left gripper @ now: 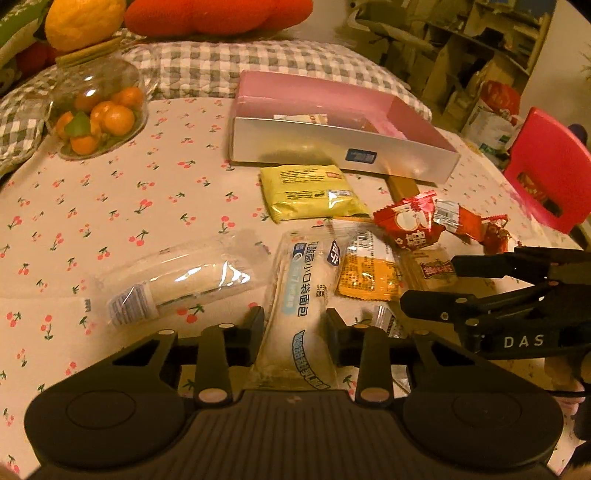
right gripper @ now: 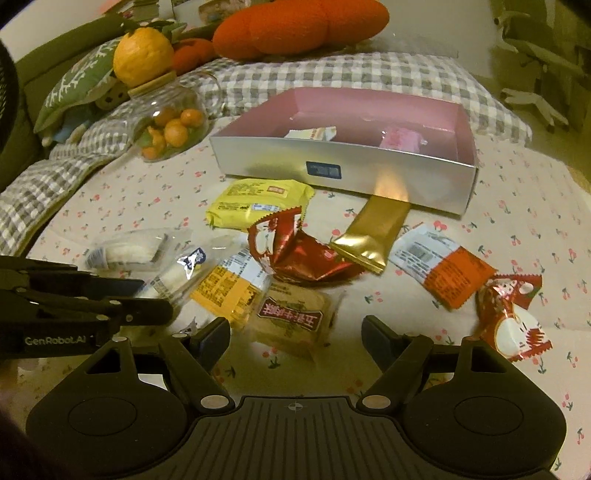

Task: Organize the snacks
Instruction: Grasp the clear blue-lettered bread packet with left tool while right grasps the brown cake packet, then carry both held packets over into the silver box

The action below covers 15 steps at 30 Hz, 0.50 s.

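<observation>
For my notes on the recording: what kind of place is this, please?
Probably a home living room: a table under a cherry-print cloth, a couch with a checked cover and plush cushions behind it, and cluttered shelves beyond.

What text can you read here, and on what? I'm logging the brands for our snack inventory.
"DAS": right gripper body.
"GenRobot.AI": left gripper body.
"小口袋面包": white bread packet held between the left gripper's fingers.
Brown biscuit pack: red label blurred.
Yellow packet, box sticker: too small.
</observation>
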{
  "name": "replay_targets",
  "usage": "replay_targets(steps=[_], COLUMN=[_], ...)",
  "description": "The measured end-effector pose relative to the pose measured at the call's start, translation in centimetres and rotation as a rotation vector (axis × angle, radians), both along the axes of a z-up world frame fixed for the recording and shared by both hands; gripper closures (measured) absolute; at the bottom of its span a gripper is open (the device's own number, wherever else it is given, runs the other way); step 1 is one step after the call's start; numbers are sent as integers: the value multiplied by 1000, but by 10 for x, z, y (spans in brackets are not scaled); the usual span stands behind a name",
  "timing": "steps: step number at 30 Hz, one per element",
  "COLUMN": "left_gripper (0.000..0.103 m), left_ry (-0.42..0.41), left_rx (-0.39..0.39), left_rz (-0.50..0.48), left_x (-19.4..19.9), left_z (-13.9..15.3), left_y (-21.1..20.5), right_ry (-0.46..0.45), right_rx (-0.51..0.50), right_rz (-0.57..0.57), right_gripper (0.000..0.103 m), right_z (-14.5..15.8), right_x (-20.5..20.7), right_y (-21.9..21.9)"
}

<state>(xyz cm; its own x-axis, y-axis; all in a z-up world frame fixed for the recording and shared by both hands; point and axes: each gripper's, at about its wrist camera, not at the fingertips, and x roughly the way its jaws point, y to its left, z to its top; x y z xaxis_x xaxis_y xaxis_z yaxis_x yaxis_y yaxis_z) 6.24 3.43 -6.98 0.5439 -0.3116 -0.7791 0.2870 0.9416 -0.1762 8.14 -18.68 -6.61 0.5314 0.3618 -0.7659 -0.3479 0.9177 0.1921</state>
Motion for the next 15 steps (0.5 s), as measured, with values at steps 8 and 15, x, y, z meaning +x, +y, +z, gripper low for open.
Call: replay_targets(steps=[8, 15], left_gripper=[71, 73], left_ry=[1, 11], left_rx=[10, 5], left_rz=[8, 14], left_x=[-3, -4], left_z=[1, 2], left_y=[6, 7], right_ry=[-39, -60], right_rx=[-57, -75], right_rz=[-6, 15], right_gripper=[31, 55], right_z=[-2, 1], right_x=[-2, -5], right_y=[10, 6])
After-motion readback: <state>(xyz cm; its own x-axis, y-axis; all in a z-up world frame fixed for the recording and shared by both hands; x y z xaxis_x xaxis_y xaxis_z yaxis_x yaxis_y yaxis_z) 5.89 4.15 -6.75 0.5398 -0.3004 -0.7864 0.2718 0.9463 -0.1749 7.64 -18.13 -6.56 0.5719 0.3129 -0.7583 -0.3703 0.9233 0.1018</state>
